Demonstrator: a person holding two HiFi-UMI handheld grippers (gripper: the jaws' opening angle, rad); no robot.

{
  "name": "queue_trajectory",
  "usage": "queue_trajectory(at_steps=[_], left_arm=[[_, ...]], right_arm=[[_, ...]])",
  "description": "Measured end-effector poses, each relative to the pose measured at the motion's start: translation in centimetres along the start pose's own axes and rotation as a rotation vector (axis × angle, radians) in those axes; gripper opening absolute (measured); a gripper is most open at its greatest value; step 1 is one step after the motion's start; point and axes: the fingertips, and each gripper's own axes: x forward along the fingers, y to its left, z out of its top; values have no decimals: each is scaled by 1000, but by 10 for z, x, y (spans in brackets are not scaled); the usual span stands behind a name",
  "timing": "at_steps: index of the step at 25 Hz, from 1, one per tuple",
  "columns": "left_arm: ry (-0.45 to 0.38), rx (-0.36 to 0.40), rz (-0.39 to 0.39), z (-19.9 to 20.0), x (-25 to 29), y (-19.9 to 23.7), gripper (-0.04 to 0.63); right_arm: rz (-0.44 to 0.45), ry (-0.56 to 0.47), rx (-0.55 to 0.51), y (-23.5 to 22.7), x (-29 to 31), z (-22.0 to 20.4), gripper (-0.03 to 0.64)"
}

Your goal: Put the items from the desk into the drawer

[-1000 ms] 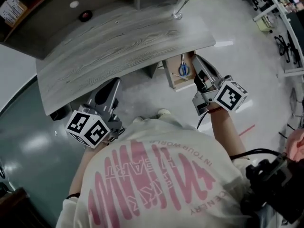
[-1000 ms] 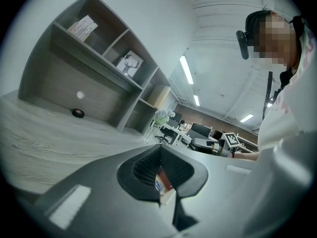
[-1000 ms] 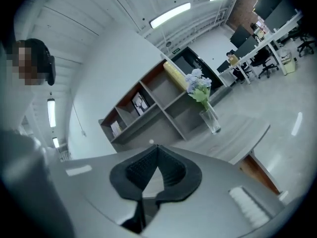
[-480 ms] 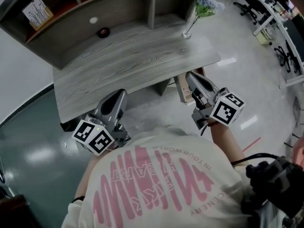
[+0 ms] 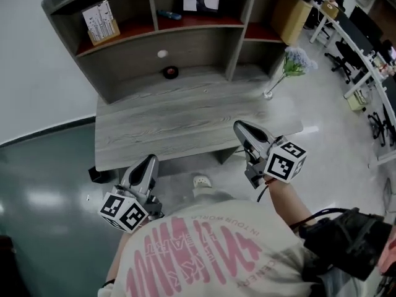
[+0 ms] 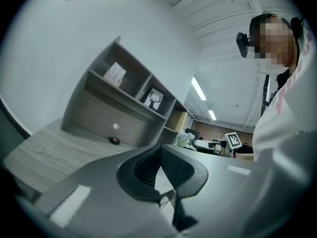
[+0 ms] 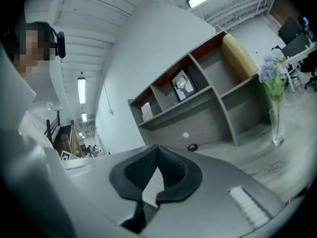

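Small black round item (image 5: pixel 170 72) lay near the rear edge of the desk (image 5: pixel 161 129), left of centre, below the shelf unit (image 5: pixel 124 33); the drawer showed in no view. My left gripper (image 5: pixel 150 160) and right gripper (image 5: pixel 238 126) hung off the front edge, jaws pressed together on nothing. Likely faults: reaching in closed and shoving the item against the back panel; my right arm clipping the flower vase (image 5: pixel 281 79) at the right rear corner. Only bare desktop lay between.
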Motion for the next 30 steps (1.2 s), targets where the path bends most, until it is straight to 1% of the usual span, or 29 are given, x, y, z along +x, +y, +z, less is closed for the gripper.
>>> queue_trajectory(at_steps=[3, 6, 9, 11, 14, 19, 23, 25, 27, 30], left_arm=[[-33, 0, 76, 13, -18, 16, 20], [-75, 1, 146, 30, -24, 40, 20], [-112, 7, 192, 47, -21, 64, 20], [-130, 14, 222, 62, -13, 77, 20], [-150, 15, 257, 72, 0, 98, 20], [-114, -4, 338, 75, 9, 128, 20], [-91, -15, 396, 81, 15, 142, 20], [-72, -8, 401, 85, 18, 150, 20], [-67, -2, 388, 91, 21, 157, 20], [-50, -12, 332, 99, 31, 165, 20]], right_arm=[[43, -1, -61, 8, 27, 25, 5], [87, -9, -148, 8, 67, 59, 5], [111, -19, -227, 7, 104, 94, 5], [132, -24, -261, 4, 128, 117, 5], [156, 1, -308, 0, 159, 142, 6], [199, 52, -413, -8, 198, 172, 5], [202, 76, -491, -15, 223, 200, 6], [190, 100, -530, -18, 236, 209, 6], [172, 137, -572, -22, 248, 213, 6], [141, 206, -622, -28, 265, 215, 6]])
